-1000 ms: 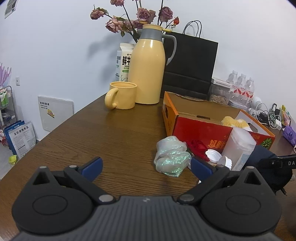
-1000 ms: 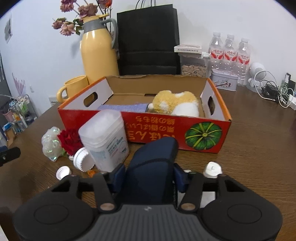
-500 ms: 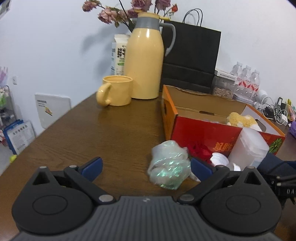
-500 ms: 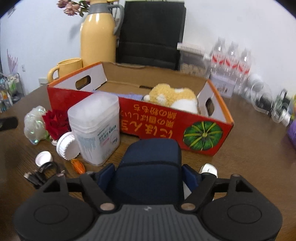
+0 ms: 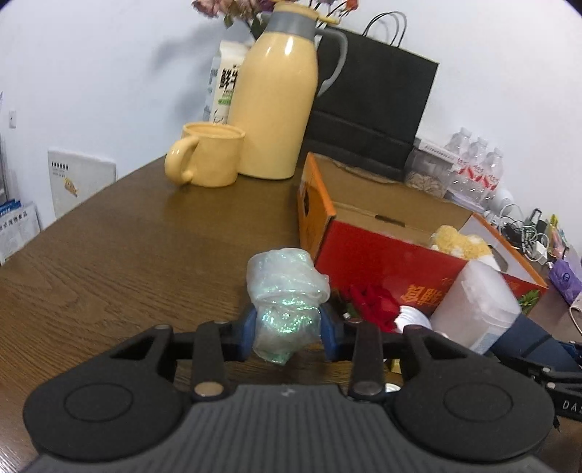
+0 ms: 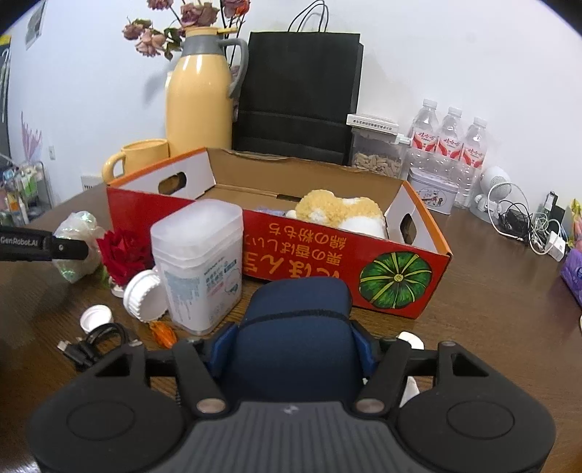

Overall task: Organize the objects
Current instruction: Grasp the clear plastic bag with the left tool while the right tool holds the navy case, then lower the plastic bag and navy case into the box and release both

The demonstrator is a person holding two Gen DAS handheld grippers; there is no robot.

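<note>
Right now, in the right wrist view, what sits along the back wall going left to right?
Dried flowers → yellow flask → black bag → seed jar → water bottles → cables.

Bare table [image 5: 109,262] left of the red box [image 5: 367,251]; clutter along its front wall.

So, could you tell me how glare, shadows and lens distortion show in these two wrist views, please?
Left wrist view: a glare streak runs down the yellow thermos, the flowers cast a soft shadow on the wall, and the table edge bows from fisheye. Right wrist view: even lighting, black rounded corners, and the water bottles lean inward near the rim.
</note>
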